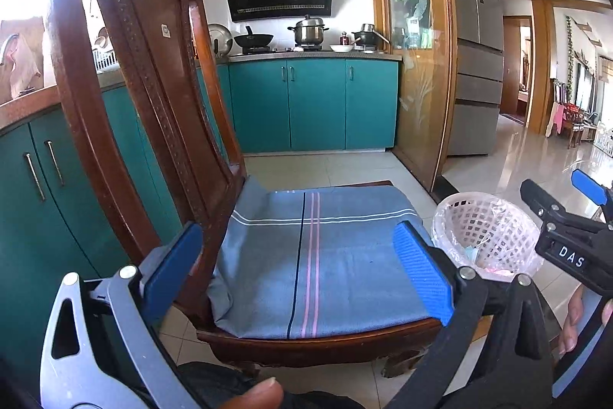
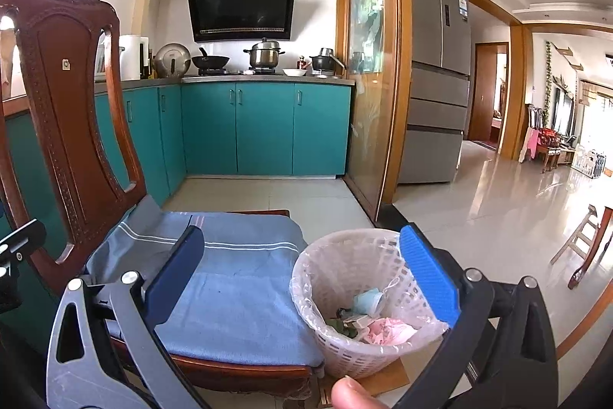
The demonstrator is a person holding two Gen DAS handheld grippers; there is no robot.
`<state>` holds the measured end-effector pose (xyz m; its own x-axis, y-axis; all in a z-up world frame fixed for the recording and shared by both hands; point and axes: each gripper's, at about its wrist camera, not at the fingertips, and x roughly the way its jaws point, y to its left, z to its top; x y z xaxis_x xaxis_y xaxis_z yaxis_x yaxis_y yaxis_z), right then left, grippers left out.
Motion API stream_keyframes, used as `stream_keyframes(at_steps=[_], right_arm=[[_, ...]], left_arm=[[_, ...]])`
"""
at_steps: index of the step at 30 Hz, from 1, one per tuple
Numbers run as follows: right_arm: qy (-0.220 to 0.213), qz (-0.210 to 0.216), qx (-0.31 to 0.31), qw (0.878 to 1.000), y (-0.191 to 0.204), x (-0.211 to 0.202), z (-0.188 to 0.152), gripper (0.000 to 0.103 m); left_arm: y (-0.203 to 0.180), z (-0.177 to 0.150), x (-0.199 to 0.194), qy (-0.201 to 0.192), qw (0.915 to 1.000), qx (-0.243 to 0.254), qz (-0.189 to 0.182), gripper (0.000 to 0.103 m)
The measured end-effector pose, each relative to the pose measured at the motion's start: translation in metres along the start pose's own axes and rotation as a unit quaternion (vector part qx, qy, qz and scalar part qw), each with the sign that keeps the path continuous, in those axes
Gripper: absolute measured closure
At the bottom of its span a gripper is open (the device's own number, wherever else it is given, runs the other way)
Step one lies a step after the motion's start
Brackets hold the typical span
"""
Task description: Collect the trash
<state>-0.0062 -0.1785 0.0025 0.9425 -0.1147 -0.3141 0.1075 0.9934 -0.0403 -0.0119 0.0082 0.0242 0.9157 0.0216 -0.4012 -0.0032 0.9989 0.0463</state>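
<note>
Hovering fingers: left gripper and right gripper both spread wide, empty.
Trash: already inside the basket beside the chair.
Risk: a careless swing could tip the light basket.

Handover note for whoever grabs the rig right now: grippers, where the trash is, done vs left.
Left gripper: open, nothing between its fingers, held over the chair's blue cushion.
Right gripper: open, empty, pointed at the gap between the chair and the basket.
Bin: white lattice basket with a clear liner, on the floor beside the chair's front corner.
Done: the basket holds a blue face mask, pink crumpled paper and some dark scraps.
Left: no loose trash shows on the cushion or the nearby floor in either view. Check the area outside the views before closing out.
</note>
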Motion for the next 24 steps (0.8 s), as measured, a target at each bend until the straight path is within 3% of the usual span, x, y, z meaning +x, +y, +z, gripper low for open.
stream_keyframes(at_steps=[24], right_arm=[[-0.005,-0.013,-0.005,1.0,-0.0029,-0.0057,-0.0023,0.003]], left_arm=[[-0.0036,-0.0013,0.0076,0.003,1.0,-0.002,-0.001,0.003]])
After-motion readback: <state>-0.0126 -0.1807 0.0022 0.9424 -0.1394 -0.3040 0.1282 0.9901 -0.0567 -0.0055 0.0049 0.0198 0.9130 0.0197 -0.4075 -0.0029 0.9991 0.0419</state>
